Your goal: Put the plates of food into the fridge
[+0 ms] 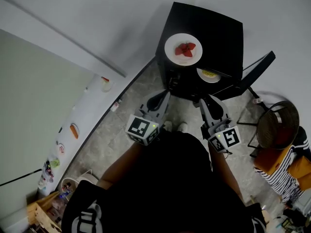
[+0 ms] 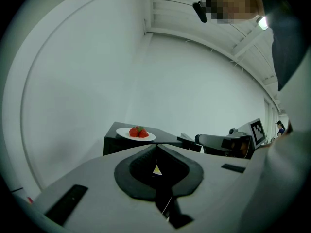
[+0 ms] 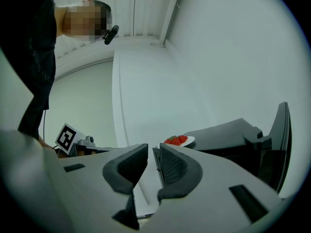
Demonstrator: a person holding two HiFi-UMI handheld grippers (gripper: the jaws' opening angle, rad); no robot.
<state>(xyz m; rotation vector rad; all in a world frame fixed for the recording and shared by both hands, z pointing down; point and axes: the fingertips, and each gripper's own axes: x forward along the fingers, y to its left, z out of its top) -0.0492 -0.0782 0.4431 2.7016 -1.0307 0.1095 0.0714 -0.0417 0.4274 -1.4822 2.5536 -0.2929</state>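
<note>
Plate of strawberries (image 1: 183,49) on top of black mini fridge (image 1: 221,21), toward its left front corner, upright and level. Three or so red strawberries (image 1: 186,49) heaped at plate centre. Fridge door (image 1: 256,72) swung open to the right in the head view. Second plate (image 1: 209,74) with yellow-green food just under the fridge's top edge at the open front; probably on an inner shelf, but hard to confirm from above.

Left gripper (image 1: 162,97) held low in front of the fridge, pointing at it and well short of the strawberry plate. Pads pressed together at the tips, nothing between them; confirmed in the left gripper view (image 2: 156,148), with the same plate (image 2: 136,135) visible beyond on the fridge top.

Right gripper (image 1: 204,101) alongside, near the open front and clear of both plates. Pads a narrow gap apart and empty in the right gripper view (image 3: 154,152); strawberry plate (image 3: 181,141) in line beyond the tips, untouched.

Marker cubes (image 1: 142,129) near the person's forearms. Chair (image 1: 278,123) with striped cloth off to the right on grey floor (image 1: 121,125).
</note>
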